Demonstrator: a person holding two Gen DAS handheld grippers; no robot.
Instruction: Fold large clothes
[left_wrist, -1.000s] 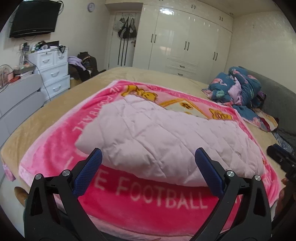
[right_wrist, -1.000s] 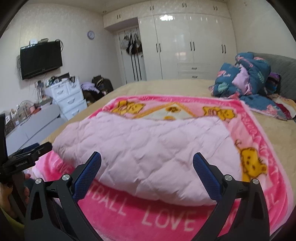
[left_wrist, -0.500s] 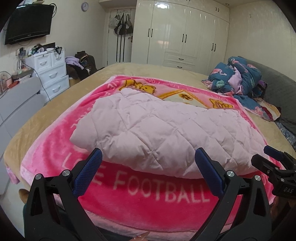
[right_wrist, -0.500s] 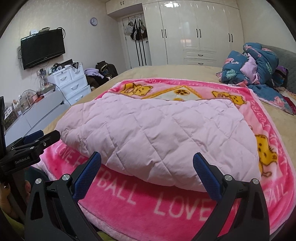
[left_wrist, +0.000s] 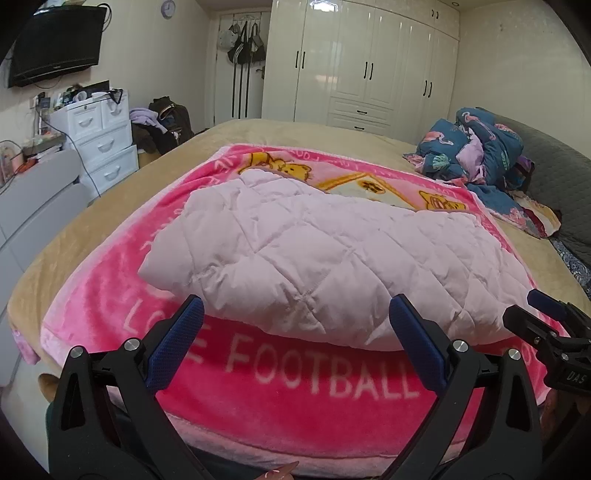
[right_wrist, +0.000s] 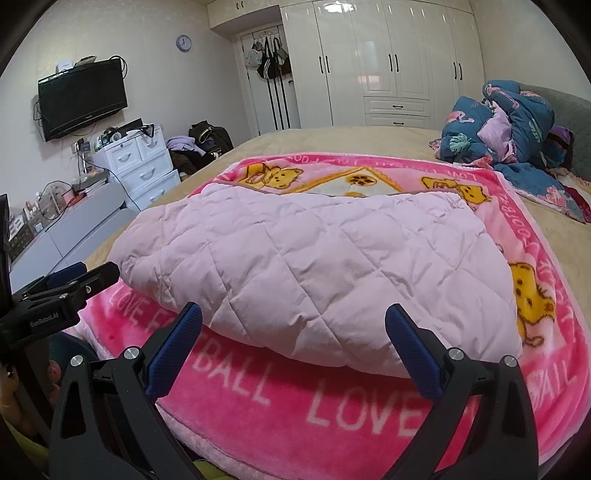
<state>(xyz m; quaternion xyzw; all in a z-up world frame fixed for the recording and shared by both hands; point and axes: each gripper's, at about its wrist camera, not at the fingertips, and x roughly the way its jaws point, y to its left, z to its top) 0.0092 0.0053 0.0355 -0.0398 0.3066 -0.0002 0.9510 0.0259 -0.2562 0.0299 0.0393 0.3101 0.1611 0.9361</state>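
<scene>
Bed (left_wrist: 110, 206), tan cover, filling mid-frame. Pink blanket (left_wrist: 295, 373), lettered, spread across it. Pale pink quilted garment (left_wrist: 314, 258), centre frame, lying folded in a thick pad on the blanket: likely light, soft and puffy, apt to spring open; best taken at the near lower corners (sleeves and collar hidden, far edge hard to make out). Left gripper (left_wrist: 295, 343) and right gripper (right_wrist: 293, 345), lower frame, both spread wide, empty, short of the garment.
</scene>
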